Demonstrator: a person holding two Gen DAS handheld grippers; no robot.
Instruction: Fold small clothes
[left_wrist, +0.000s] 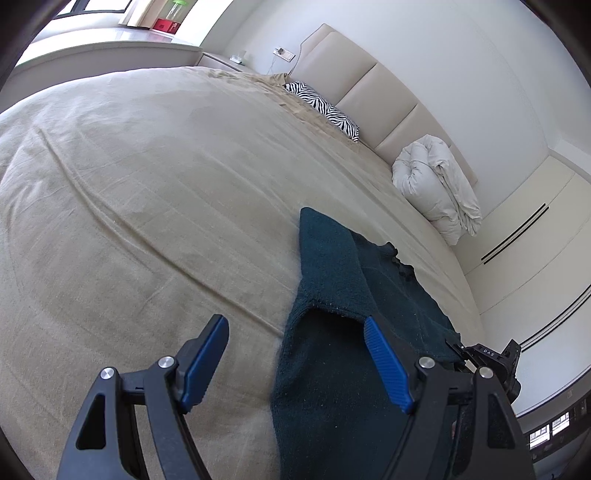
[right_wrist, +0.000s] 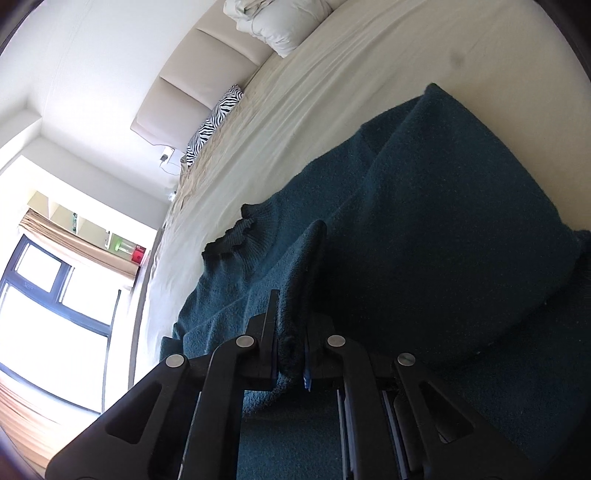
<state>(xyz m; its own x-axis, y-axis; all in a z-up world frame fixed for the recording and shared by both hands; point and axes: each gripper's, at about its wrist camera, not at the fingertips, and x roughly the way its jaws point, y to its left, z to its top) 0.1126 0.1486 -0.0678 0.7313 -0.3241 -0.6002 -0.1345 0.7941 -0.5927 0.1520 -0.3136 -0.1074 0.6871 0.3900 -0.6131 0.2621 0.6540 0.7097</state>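
Observation:
A dark teal knit sweater (left_wrist: 332, 295) lies on the beige bed (left_wrist: 147, 184), one sleeve folded across its body. My left gripper (left_wrist: 295, 332) is open with blue pads, hovering over the sweater's left edge; one finger is over the bedspread, the other over the sweater. In the right wrist view the sweater (right_wrist: 443, 221) fills the frame, its ribbed collar (right_wrist: 243, 236) at the left. My right gripper (right_wrist: 291, 325) is shut on a pinched fold of the sweater and holds it raised. The right gripper's body (left_wrist: 491, 358) shows at the sweater's far side.
A zebra-print pillow (left_wrist: 325, 107) and a rolled white duvet (left_wrist: 436, 184) lie against the padded headboard (left_wrist: 369, 85). A nightstand (left_wrist: 218, 61) and window ledge stand beyond the bed. A window (right_wrist: 48, 295) is on the left in the right wrist view.

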